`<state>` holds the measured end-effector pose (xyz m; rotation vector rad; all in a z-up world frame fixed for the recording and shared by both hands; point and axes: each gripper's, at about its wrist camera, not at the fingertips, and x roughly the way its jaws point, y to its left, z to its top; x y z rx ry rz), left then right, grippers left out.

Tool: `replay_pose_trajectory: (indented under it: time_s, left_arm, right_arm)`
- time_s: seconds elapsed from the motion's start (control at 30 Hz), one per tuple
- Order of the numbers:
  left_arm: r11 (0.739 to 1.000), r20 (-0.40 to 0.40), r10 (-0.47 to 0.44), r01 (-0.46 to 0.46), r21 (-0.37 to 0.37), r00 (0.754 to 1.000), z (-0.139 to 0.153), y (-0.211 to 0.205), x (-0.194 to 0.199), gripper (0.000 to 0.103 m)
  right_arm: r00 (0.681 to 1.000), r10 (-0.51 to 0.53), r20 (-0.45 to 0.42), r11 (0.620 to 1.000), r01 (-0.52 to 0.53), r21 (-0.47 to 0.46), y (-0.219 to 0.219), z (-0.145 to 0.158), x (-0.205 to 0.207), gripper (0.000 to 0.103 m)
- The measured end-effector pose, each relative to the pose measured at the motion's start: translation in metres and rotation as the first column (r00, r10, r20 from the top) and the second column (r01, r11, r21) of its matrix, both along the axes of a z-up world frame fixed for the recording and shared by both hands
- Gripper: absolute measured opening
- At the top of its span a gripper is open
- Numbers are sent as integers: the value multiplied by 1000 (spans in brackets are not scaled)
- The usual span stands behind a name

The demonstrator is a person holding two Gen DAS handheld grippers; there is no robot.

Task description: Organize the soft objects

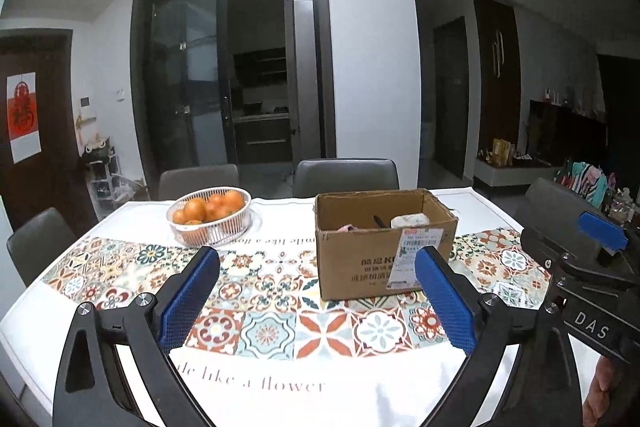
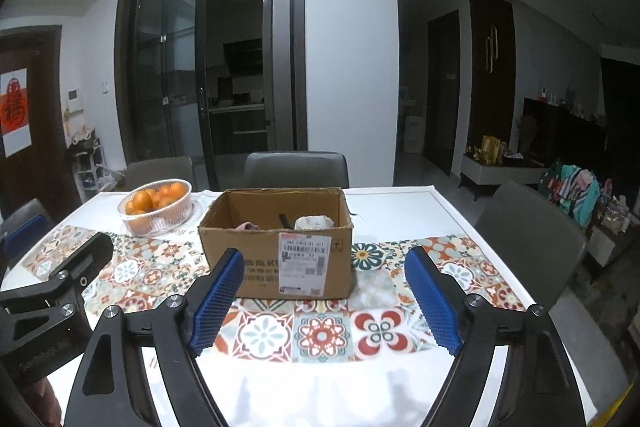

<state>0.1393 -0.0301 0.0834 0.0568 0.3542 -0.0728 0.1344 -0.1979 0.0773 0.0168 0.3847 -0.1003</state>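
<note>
An open cardboard box (image 1: 380, 251) (image 2: 276, 251) stands on the patterned tablecloth in the middle of the table. Inside it I see a pink soft item (image 1: 349, 228) (image 2: 247, 226), a whitish rolled bundle (image 1: 410, 220) (image 2: 314, 222) and a dark strap. My left gripper (image 1: 316, 291) is open and empty, held above the cloth in front of the box. My right gripper (image 2: 324, 295) is open and empty, also short of the box. The right gripper shows at the right edge of the left wrist view (image 1: 592, 251).
A white basket of oranges (image 1: 209, 215) (image 2: 156, 206) sits left of the box. Grey chairs (image 1: 346, 177) (image 2: 296, 169) stand around the table. The white table edge (image 1: 24, 311) lies near me.
</note>
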Motion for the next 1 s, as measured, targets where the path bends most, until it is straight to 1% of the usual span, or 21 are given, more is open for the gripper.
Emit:
replay_pose_trajectory:
  time_s: [0.13,0.2,0.53,0.63,1.0]
  left_arm:
    - [1000,8,0,0,-12,1000,-4,3,-22,101]
    - [1000,11,1,-1,-16,1000,-7,4,-30,103]
    - [1000,-16,-10,9,-13,1000,-23,7,-54,103]
    - [1000,-28,-10,9,-15,1000,-27,8,-57,103]
    - [1000,-22,6,-6,-1,1000,-31,10,-63,103]
  right_arm:
    - [1000,8,5,1000,-8,5,3,-1,-20,84]
    - [1000,9,7,1000,-9,3,5,-3,-30,84]
    - [1000,17,-8,1000,-17,-7,9,-19,-59,84]
    - [1000,17,-12,1000,-17,0,9,-22,-62,84]
    - [999,20,-28,1000,-20,18,9,-29,-68,84]
